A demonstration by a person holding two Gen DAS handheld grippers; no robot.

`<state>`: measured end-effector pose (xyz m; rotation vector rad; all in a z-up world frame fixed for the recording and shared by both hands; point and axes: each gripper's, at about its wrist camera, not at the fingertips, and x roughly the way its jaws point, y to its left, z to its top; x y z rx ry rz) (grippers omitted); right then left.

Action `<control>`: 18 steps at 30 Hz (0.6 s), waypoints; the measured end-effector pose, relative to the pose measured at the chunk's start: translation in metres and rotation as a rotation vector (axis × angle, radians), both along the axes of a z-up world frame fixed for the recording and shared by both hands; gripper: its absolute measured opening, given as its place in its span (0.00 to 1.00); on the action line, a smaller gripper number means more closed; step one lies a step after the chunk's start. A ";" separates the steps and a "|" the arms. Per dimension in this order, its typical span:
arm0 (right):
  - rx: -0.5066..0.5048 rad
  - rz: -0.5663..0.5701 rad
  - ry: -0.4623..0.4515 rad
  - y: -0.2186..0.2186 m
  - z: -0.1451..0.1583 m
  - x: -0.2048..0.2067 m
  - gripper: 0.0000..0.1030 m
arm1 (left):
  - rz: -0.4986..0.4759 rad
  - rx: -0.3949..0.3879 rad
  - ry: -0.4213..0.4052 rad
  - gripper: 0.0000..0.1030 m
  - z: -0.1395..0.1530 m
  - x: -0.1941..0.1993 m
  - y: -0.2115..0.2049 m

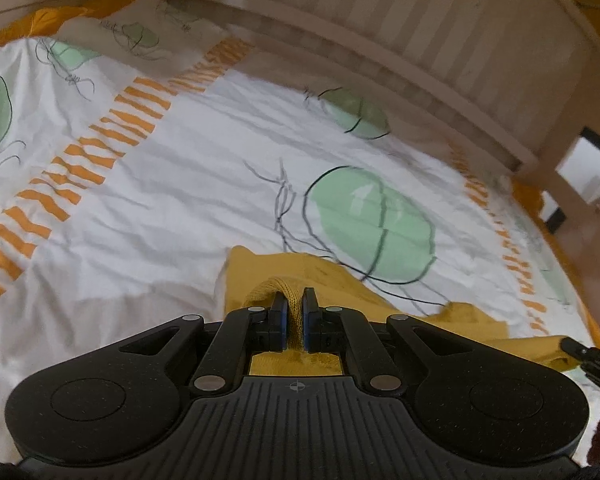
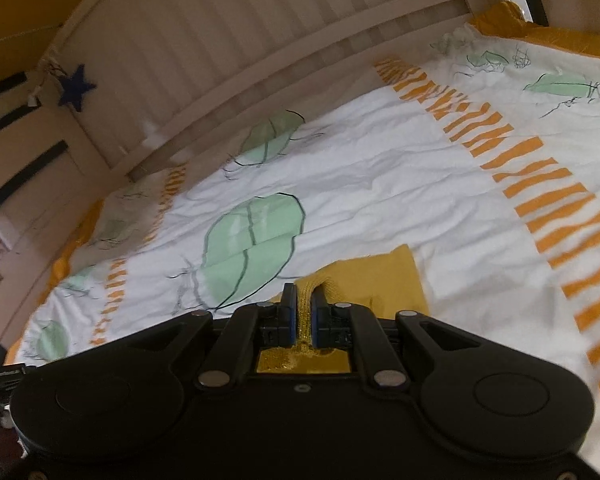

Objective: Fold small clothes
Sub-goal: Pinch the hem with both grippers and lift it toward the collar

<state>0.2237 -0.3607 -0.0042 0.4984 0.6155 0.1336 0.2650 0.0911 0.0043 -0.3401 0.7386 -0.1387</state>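
Small yellow knit garment point(image 1: 328, 280) down low in front of both cameras, partly lying on the bed cover point(image 1: 172, 200), partly lifted. Thick ribbed edge of it bunched up and pinched between the black fingers of the left gripper point(image 1: 294, 300). Closed tight on the cloth, blue pads pressing on each side. More yellow cloth showing under the jaws and spreading off to the right, over the edge of a big green leaf print point(image 1: 372, 224).

Same yellow garment in the right wrist view point(image 2: 384, 276), with a flat square-looking corner lying on the white cover. Right gripper point(image 2: 304, 300) also closed on a yellow ribbed edge, squeezed thin between its blue pads. Tip of the other tool just peeking in at the far right edge of the left view point(image 1: 592, 356), touching or nearly touching the yellow cloth; hard to tell which.

All around, a white bed cover with green leaves drawn in black lines, and a band of orange stripes point(image 1: 80, 168). Cover a bit wrinkled. Yellow sheet edge point(image 1: 104, 4) showing at the far corner. Behind the bed, a pale wooden headboard with upright slats point(image 1: 400, 20). In the right wrist view, a dark blue star point(image 2: 76, 88) hanging on the bed post. Pictures a little blurry at the edges.
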 end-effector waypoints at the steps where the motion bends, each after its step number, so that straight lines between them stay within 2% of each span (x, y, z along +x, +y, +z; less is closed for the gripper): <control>1: -0.005 -0.002 0.011 0.000 -0.005 0.009 0.13 | 0.004 0.006 0.014 0.06 -0.005 0.009 -0.001; 7: -0.023 -0.018 0.081 0.002 -0.035 0.053 0.13 | 0.023 0.004 0.089 0.06 -0.036 0.048 -0.002; 13: -0.039 -0.030 0.128 0.004 -0.056 0.074 0.13 | 0.031 0.032 0.123 0.07 -0.055 0.073 -0.005; 18: -0.046 -0.054 0.124 0.001 -0.061 0.083 0.23 | 0.045 0.069 0.116 0.10 -0.061 0.088 -0.006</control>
